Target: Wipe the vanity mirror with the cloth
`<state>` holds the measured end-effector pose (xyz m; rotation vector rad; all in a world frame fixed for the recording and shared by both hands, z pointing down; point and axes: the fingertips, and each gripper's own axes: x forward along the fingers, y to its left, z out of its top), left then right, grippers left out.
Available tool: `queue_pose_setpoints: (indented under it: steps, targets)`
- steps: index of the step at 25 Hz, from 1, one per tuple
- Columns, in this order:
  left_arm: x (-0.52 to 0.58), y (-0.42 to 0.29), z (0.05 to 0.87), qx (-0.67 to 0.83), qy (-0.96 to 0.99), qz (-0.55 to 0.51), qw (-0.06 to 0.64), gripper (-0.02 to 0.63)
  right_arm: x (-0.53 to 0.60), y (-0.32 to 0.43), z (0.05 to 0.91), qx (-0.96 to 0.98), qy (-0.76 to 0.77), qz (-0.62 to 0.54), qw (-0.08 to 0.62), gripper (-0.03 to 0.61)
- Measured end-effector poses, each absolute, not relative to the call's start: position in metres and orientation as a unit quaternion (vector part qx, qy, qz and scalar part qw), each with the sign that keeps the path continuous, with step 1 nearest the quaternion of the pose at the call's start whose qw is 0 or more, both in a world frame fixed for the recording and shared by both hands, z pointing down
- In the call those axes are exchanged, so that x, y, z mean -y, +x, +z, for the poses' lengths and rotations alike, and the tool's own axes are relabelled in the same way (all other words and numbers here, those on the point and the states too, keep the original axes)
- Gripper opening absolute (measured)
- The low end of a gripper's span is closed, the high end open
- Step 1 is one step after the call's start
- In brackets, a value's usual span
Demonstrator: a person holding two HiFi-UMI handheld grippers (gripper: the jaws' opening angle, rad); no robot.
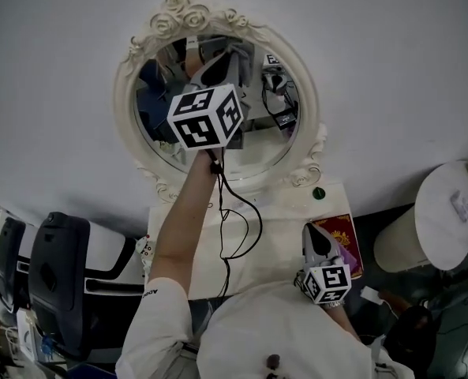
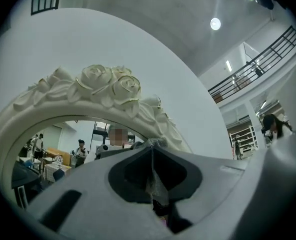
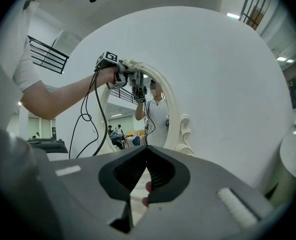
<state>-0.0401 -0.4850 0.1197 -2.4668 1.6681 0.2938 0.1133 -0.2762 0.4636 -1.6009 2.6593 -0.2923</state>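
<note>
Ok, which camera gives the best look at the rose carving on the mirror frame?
The left gripper view: the rose carving fills the middle, close and sharp. The head view shows it small and farther off. The right gripper view catches only a tiny bit above the left tool.

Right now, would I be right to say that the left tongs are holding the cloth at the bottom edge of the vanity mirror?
Not quite. The left tongs are shut on the cloth at the top edge of the vanity mirror, not the bottom. They sit just below the rose crest, as the left gripper view shows.
</note>
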Motion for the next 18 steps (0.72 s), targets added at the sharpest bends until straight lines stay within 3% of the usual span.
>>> queue_pose_setpoints:
  steps: [9,18]
  targets:
    - [0.504,-0.040,0.104,-0.561,-0.814,0.127,0.076,0.018,0.282,0.132,0.471,-0.835,-0.541,-0.100,0.014,0.008]
    - [0.505,-0.105,0.089,-0.607,-0.776,0.145,0.093,0.018,0.292,0.108,0.473,-0.852,-0.514,-0.096,0.000,0.008]
